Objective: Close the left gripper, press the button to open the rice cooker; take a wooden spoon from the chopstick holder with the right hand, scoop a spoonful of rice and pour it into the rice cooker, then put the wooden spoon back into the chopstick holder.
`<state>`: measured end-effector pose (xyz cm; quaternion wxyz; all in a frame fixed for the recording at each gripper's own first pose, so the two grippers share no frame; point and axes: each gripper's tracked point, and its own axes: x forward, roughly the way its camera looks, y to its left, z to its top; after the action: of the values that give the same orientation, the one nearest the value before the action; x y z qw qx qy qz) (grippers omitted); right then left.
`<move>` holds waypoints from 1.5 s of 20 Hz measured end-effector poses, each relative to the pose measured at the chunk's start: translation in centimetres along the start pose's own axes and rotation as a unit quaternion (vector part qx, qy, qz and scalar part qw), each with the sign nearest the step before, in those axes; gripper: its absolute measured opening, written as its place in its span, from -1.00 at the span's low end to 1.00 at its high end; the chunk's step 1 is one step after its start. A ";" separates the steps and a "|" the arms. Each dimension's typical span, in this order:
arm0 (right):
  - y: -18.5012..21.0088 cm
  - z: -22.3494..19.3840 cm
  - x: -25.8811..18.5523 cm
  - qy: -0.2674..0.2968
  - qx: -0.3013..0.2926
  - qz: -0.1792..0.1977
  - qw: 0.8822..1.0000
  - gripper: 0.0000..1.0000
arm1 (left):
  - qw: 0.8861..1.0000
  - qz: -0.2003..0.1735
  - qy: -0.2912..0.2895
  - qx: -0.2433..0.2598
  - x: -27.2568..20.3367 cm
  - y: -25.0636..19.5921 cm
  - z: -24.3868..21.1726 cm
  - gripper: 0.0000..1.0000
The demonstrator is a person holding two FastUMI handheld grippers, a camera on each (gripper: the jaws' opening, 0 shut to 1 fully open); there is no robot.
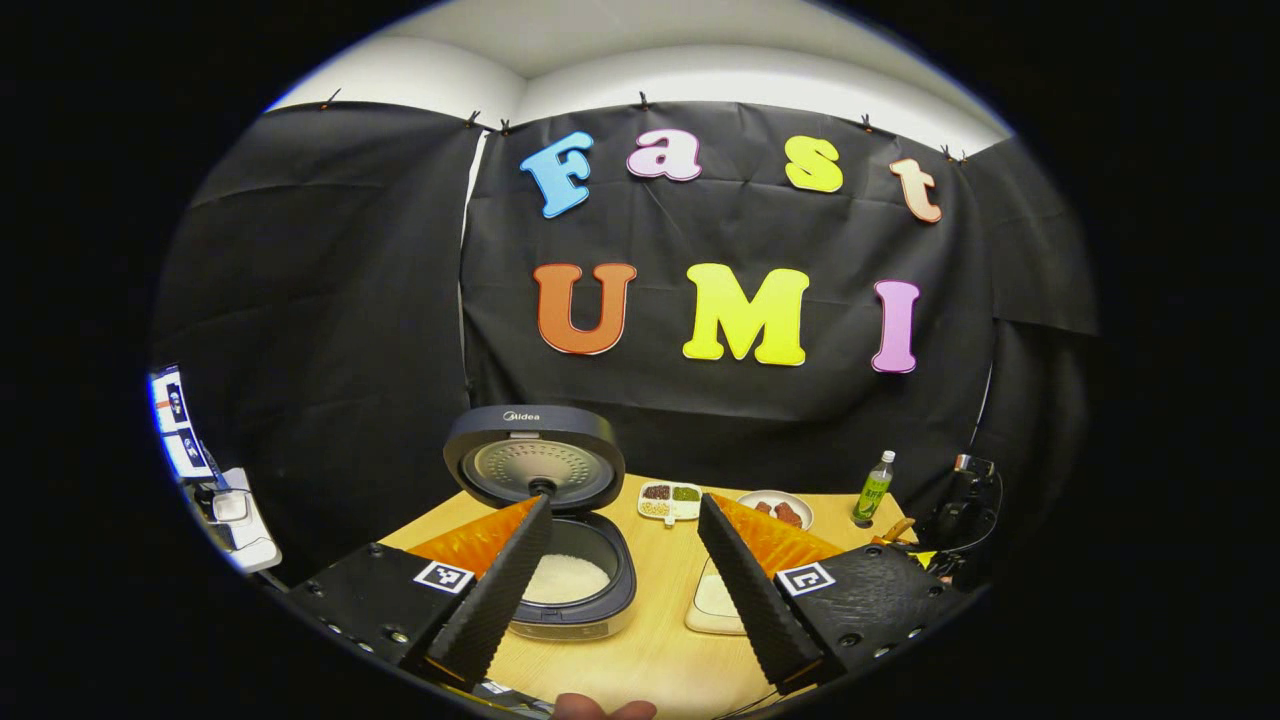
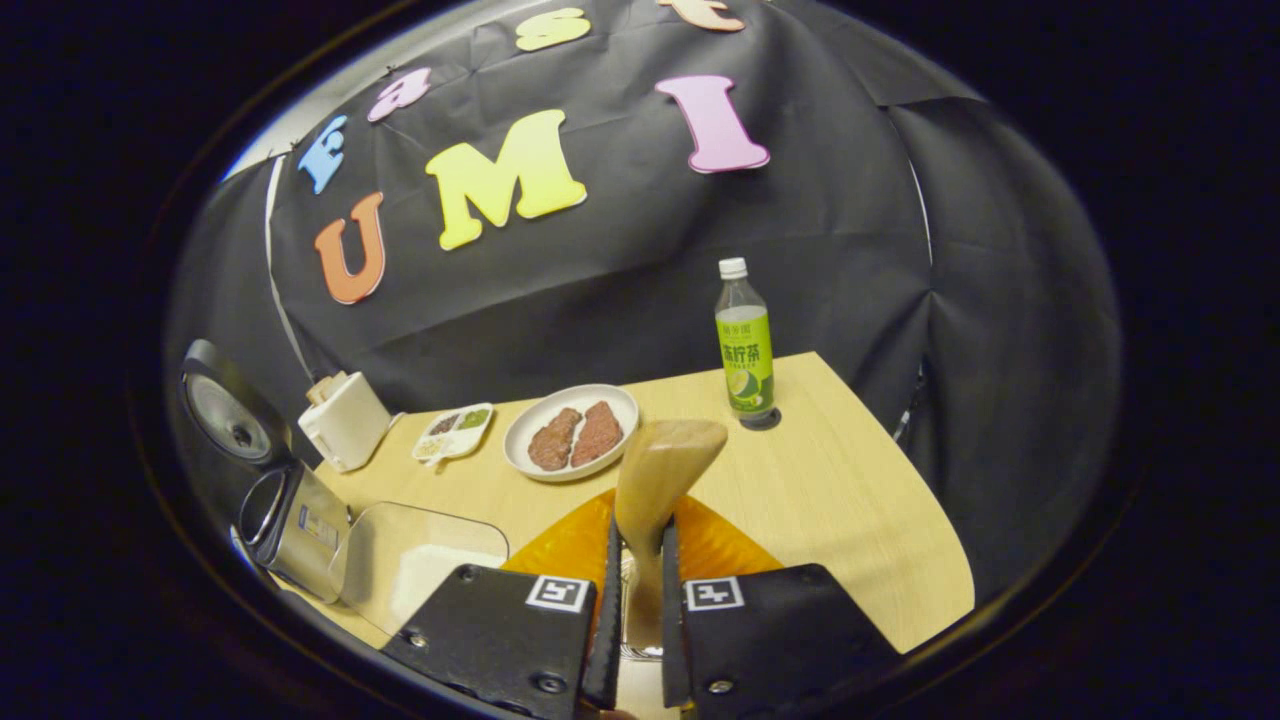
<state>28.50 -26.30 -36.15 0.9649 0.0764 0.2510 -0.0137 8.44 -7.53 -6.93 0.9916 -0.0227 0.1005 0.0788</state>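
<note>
The table (image 2: 840, 480) carries the rice cooker (image 1: 575, 575), lid raised, white rice inside. Just right of the cooker lies the clear rice container (image 2: 415, 560). The left gripper (image 1: 625, 565) hangs spread wide, empty, before the cooker. The right gripper (image 2: 638, 600), well right of the cooker, clamps the wooden spoon (image 2: 665, 460) (bowl upward).

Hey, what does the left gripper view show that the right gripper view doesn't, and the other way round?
Left gripper view's extras: a look down into the open cooker at the white rice in its pot, with the left gripper empty, jaws spread.

Right gripper view's extras: the spoon clamped in the right gripper, and the white holder behind the cooker.

Shared: the cooker with its lid up, the divided dish, the plate of meat, the bottle and the table.
</note>
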 end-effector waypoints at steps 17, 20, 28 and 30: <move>2.9 13.8 -11.7 -0.152 -0.057 -0.004 0.987 1.00 | 0.999 -0.021 -0.044 -0.012 1.3 1.5 3.7 0.89; 3.5 15.3 -15.7 -0.174 -0.060 -0.011 0.983 1.00 | 0.999 -0.008 -0.044 -0.005 2.3 3.0 4.9 0.89; 4.7 17.5 -24.7 -0.229 -0.039 -0.049 0.971 1.00 | 0.998 0.018 -0.057 0.000 7.4 7.5 9.7 0.89; 4.6 16.5 -26.3 -0.226 -0.036 -0.060 0.972 1.00 | 0.999 0.025 -0.047 0.012 9.2 8.8 9.8 0.89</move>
<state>13.78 -24.61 -8.43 0.9961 0.0212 0.0304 -0.0796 17.86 3.19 0.53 0.9931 -0.0048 0.0555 0.1032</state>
